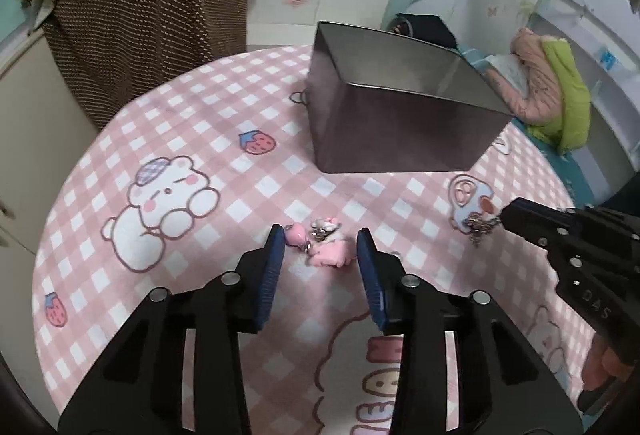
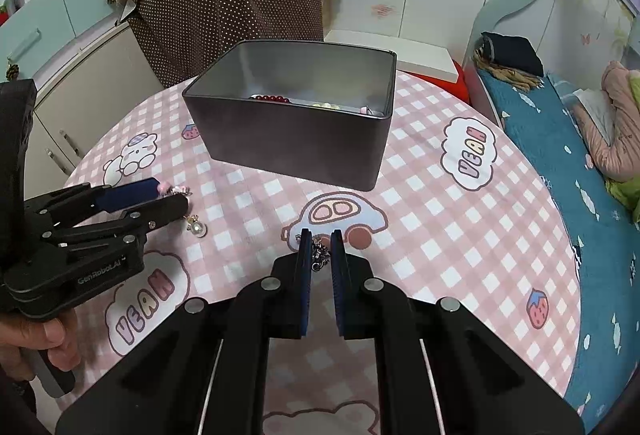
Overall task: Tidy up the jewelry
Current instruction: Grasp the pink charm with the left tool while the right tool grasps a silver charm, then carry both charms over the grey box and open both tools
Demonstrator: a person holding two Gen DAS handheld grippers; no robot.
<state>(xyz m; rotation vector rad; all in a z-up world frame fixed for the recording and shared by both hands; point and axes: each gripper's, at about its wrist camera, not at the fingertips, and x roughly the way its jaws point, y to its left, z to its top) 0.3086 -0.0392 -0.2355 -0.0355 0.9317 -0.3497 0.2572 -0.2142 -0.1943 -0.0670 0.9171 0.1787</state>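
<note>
One dark grey rectangular metal tin (image 2: 296, 139), lid off, mid-table on pink checked tablecloth (image 2: 440, 243), toward far edge; red beads (image 2: 274, 98) and pale beads (image 2: 328, 106) inside. Three loose lots outside: pink charm cluster (image 1: 324, 245), silver chain piece (image 2: 320, 255), pearl drop earring (image 2: 197, 229).

Left gripper (image 1: 320, 247) spread wide, straddling pink charms at near-left, nothing pinched. Right gripper (image 2: 319, 247) narrowed around silver chain on car print; contact unclear, cannot tell.

Brown dotted cloth-draped furniture (image 2: 224, 3) behind table, bed with blue cover (image 2: 560, 163) along right edge. Cloth bare between grippers and tin.
</note>
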